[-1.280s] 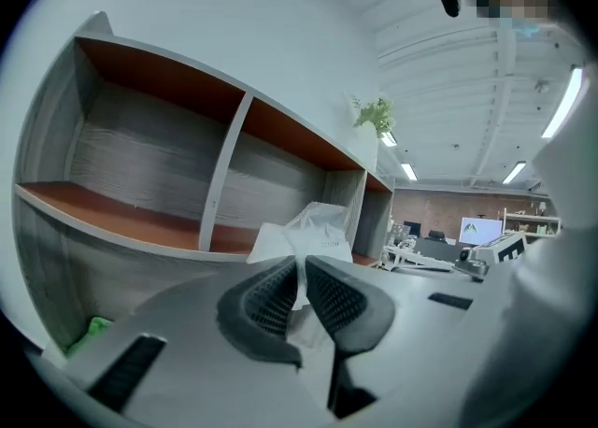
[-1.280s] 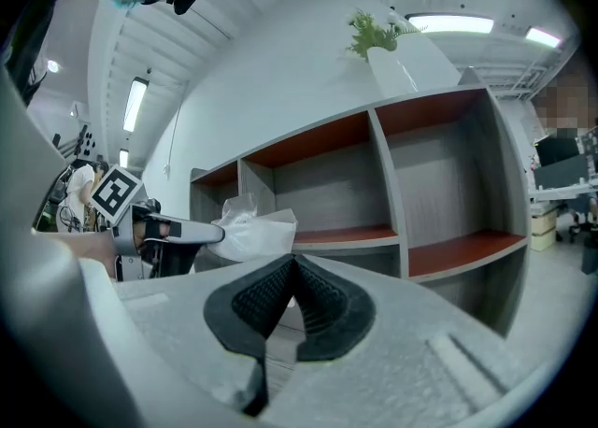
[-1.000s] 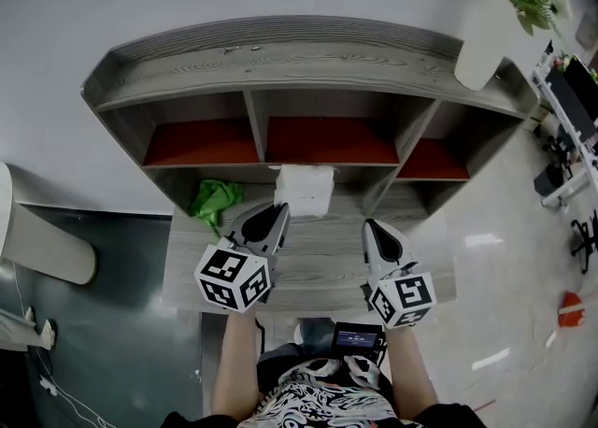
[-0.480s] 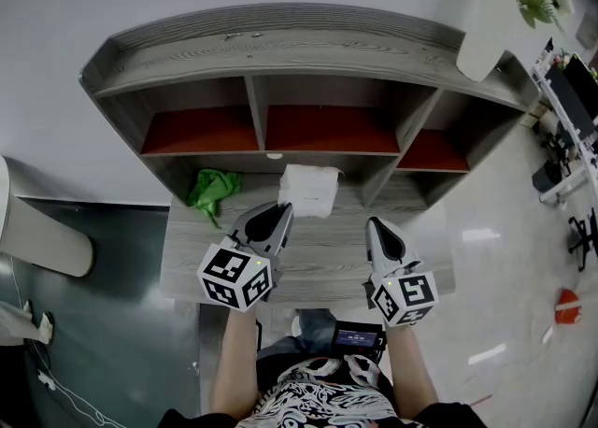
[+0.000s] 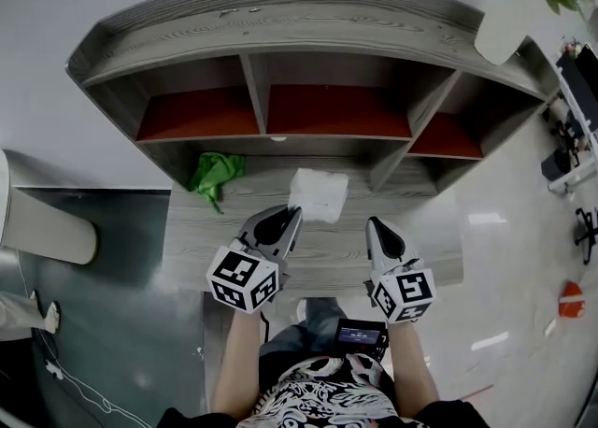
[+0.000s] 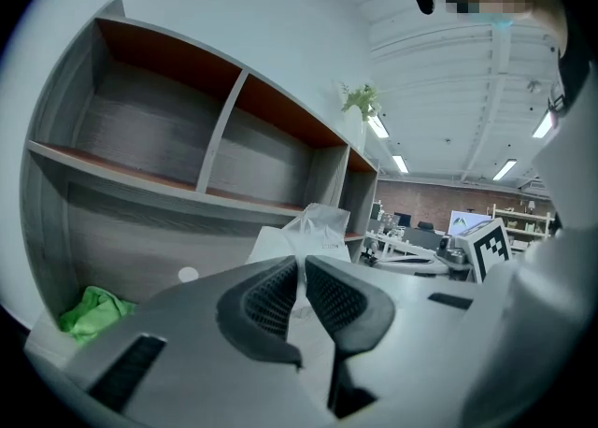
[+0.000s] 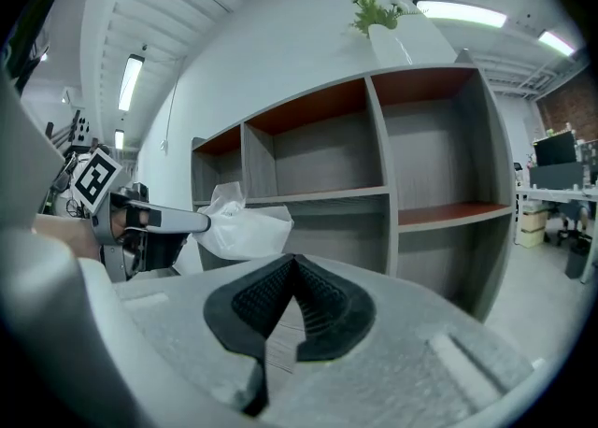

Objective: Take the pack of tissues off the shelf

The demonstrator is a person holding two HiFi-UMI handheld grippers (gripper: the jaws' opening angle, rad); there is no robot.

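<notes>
The white pack of tissues (image 5: 319, 194) hangs over the grey desk (image 5: 201, 239), out in front of the shelf's (image 5: 280, 38) middle compartment. My left gripper (image 5: 294, 217) is shut on the pack's thin plastic edge. In the left gripper view the pack (image 6: 313, 230) rises just past the nearly closed pads of the left gripper (image 6: 301, 265). My right gripper (image 5: 375, 228) is beside it to the right, shut and empty. The right gripper view shows the right gripper's (image 7: 293, 265) pads meeting, with the pack (image 7: 245, 230) and the left gripper (image 7: 201, 221) off to the left.
A crumpled green cloth (image 5: 215, 176) lies on the desk under the left compartment, also seen low left as the cloth (image 6: 93, 311). A white vase with a plant (image 5: 509, 15) stands on the shelf top at right. The three red-backed compartments hold nothing.
The left gripper has drawn the tissue pack further out from the shelf, toward me and slightly right. The right gripper has stayed beside it, shut.
</notes>
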